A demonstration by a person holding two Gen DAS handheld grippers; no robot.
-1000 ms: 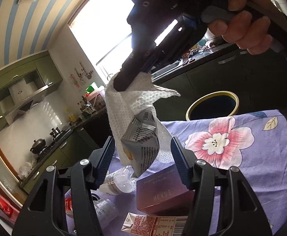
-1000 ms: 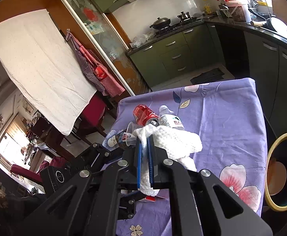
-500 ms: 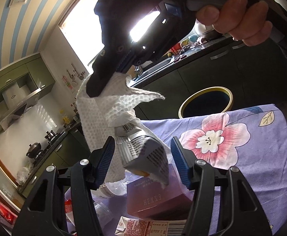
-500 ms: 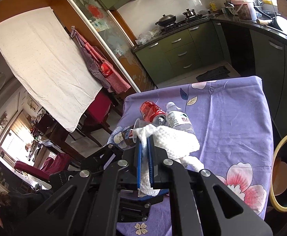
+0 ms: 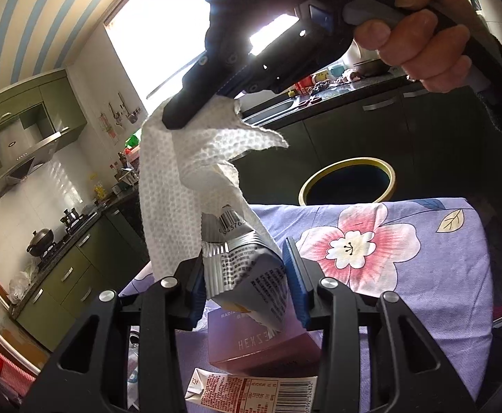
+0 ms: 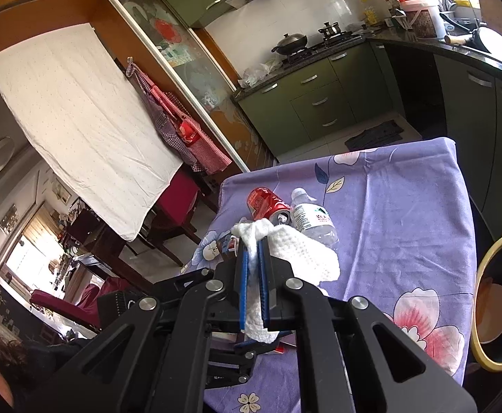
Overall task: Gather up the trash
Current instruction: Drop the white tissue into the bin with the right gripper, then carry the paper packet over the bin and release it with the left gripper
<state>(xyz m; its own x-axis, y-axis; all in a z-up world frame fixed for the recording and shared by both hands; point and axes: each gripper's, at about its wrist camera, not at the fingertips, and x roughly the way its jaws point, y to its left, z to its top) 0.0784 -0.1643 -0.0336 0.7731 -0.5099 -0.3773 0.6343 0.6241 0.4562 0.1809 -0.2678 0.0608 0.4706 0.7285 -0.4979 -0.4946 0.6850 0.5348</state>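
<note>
Left wrist view: the left gripper points slightly downward over a table draped in a purple floral tablecloth. Its jaws are closing, at a middling gap, with a silver foil wrapper between the blue pads; the pads look to be just meeting the wrapper's sides. The wrapper's long axis runs up and away from the jaws, toward a white paper towel hanging above it. That towel dangles from the tip of the right gripper, which a hand holds overhead. Below the jaws lie a mauve box and a flattened carton. Beyond the table's far edge stands a yellow-rimmed bin, open-mouthed.

Right wrist view: the right gripper has its jaws pinched nearly together on the paper towel, which bunches out to the right. Past the tips, on the tablecloth, lie a red soda can and a clear plastic bottle. The bin sits off the table's right edge, nearer this gripper, I judge.
</note>
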